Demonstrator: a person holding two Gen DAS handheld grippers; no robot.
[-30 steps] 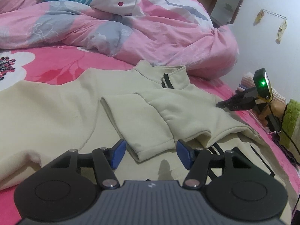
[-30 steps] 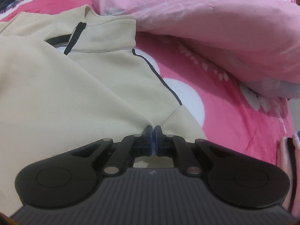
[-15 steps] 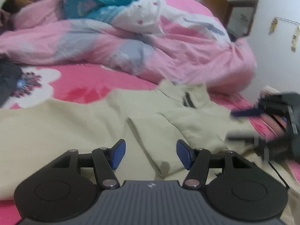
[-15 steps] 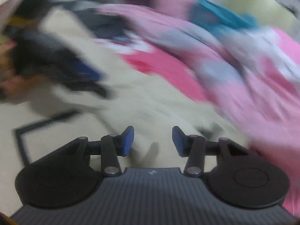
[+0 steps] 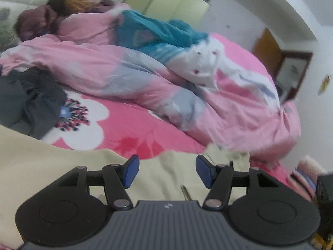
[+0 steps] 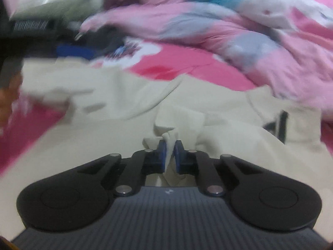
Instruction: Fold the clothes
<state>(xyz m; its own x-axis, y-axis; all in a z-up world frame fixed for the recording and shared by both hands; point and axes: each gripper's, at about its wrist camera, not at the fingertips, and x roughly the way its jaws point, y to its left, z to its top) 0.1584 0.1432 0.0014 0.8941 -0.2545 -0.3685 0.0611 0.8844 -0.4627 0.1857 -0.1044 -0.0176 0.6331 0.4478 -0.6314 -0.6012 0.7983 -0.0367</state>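
Task status: in progress, early to middle stage, in my judgement. The cream top (image 6: 116, 129) lies spread across the near part of the bed (image 5: 133, 129), collar and dark zip placket toward the right in the right wrist view. One bunched fold of its cloth stands up at the near middle; the body is otherwise broad and unfolded. Remaining, as I judge it: carry that pinched part over, square the body, then fold it down.

Right tool (image 6: 170, 153): its jaws have just been closing, and the blue pads now pinch a ridge of the cream cloth between them.

Left tool (image 5: 165, 170): jaws stand apart with nothing between them, hovering over the near edge of the same garment.

Surface: a bed with a bright pink sheet printed with large white flowers. A pink, grey and white quilt (image 5: 116, 73) is heaped across the far side. A dark garment (image 5: 29, 106) lies crumpled at the far left.

Room: a person lies under the quilt at the far end. White wall at right, wooden furniture (image 5: 268, 52) beyond the bed. The right wrist view is blurred.
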